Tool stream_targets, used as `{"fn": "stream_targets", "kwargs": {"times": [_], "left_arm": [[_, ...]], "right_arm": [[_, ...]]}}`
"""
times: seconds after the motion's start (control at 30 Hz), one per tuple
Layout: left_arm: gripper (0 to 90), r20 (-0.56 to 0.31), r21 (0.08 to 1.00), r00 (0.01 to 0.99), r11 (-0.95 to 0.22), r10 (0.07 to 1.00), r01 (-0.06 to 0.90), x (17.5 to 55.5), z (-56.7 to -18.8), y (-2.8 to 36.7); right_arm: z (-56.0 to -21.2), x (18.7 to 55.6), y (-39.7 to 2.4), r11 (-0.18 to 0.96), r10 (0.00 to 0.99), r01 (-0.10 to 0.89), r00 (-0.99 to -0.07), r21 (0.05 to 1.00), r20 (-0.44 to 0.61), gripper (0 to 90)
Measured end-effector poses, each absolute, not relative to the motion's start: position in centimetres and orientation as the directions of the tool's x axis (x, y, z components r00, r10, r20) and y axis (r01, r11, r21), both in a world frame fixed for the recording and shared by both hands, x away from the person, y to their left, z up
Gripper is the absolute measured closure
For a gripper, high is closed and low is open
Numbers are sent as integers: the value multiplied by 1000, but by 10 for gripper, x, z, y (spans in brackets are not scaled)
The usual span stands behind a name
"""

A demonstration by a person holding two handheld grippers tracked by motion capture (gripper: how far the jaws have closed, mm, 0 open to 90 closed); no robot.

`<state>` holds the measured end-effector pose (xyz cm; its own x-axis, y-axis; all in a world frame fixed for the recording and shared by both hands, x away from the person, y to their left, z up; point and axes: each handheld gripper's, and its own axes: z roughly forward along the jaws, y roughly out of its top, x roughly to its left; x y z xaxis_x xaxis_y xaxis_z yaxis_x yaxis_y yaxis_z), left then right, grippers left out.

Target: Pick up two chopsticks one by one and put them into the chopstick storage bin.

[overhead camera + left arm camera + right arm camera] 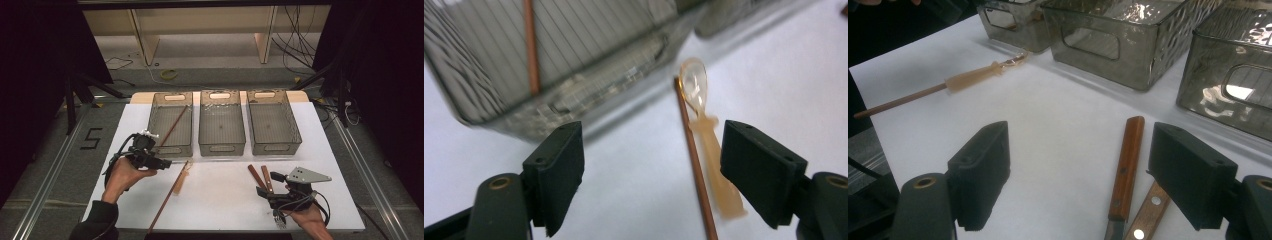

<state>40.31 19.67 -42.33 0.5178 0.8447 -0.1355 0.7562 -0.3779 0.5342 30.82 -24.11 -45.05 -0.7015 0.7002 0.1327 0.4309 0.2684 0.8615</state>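
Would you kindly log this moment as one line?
left hand-held gripper: open, over chopstick, spoon | right hand-held gripper: open, over two knife handles | left bin: one chopstick

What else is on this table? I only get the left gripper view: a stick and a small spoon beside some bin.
Observer: Two wooden-handled utensils lie by the right claw.
Operator: Is that claw gripping them?
Observer: No, it is open; one handle simply lies between its jaws.
Operator: And how many bins are there?
Observer: Three in a row. The left bin holds a stick; the middle bin and right bin look empty.
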Motion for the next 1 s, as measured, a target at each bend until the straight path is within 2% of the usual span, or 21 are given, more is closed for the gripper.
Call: {"fn": "stream_targets", "kwargs": {"times": [0.3,0.6,1.0], "left_arm": [[238,-131,498,520,-397,844,771,385,-432,193],[232,-102,423,536,-451,838,786,369,-444,186],[329,-98,357,549,-485,830,798,354,-455,179]], "right_arm": [[-450,308,-241,271,700,428,-703,862,129,254],[-450,308,-241,273,698,427,-704,862,128,254],[-450,308,-240,275,698,428,-705,861,127,254]]}}
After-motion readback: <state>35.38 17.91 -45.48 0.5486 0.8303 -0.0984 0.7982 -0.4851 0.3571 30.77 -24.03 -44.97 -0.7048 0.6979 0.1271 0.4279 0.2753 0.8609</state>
